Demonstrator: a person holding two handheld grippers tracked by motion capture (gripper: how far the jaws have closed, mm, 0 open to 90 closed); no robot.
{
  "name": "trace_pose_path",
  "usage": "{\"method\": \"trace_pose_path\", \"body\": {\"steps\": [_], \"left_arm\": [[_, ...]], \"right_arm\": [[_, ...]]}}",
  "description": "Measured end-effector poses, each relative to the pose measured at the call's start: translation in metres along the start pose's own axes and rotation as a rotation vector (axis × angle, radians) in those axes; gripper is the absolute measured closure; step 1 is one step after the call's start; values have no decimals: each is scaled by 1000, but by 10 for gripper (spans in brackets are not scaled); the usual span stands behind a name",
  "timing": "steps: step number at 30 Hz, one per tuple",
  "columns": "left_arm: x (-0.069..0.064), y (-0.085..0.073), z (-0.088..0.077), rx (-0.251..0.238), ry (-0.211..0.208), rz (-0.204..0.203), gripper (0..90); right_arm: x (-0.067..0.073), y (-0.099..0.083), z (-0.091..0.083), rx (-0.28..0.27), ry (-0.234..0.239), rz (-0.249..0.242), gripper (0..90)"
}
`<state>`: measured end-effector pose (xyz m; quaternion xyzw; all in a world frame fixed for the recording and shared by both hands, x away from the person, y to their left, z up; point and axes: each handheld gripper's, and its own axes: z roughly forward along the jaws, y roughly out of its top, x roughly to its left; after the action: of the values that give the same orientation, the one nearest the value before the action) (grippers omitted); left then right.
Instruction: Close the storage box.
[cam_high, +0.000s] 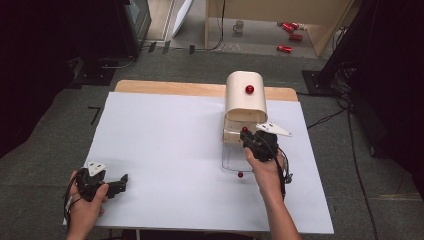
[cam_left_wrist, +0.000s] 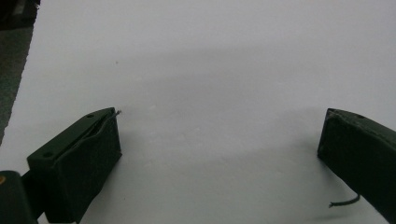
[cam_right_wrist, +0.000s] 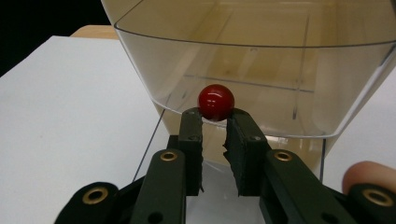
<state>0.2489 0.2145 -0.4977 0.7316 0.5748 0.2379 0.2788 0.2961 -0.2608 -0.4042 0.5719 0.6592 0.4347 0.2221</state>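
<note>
Right gripper (cam_right_wrist: 215, 122): jaws nearly shut, tips pinching the red knob (cam_right_wrist: 215, 101) on the clear roll-up door (cam_right_wrist: 261, 79) of the bread box (cam_high: 244, 107), right side of the table (cam_high: 165, 150). The grip is only at the tips and the knob is round and glossy, so it could pop out if the pull goes off-axis. The box looks light and nothing braces it; a pull may drag or tip it. Left gripper (cam_left_wrist: 219, 140): jaws wide, empty, parked near the front-left corner.
</note>
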Motion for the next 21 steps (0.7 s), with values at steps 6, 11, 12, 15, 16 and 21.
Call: {"method": "trace_pose_path", "body": {"steps": [6,11,12,15,16,21], "left_arm": [[0,0,0,-1,0,0,0],[0,0,0,0,0,0,0],[0,0,0,0,0,0,0],[0,0,0,0,0,0,0],[0,0,0,-1,0,-1,0],[0,0,0,-1,0,-1,0]], "right_arm": [[0,-2,-2,3,19,-3,463],[3,-6,-4,38,-26,-27,53],[1,-7,-7,46,-3,-7,0],[2,-10,-12,33,11,-21,0],[3,-13,-15,37,-5,-30,0],[3,-19,-21,42,-27,-28,0]]}}
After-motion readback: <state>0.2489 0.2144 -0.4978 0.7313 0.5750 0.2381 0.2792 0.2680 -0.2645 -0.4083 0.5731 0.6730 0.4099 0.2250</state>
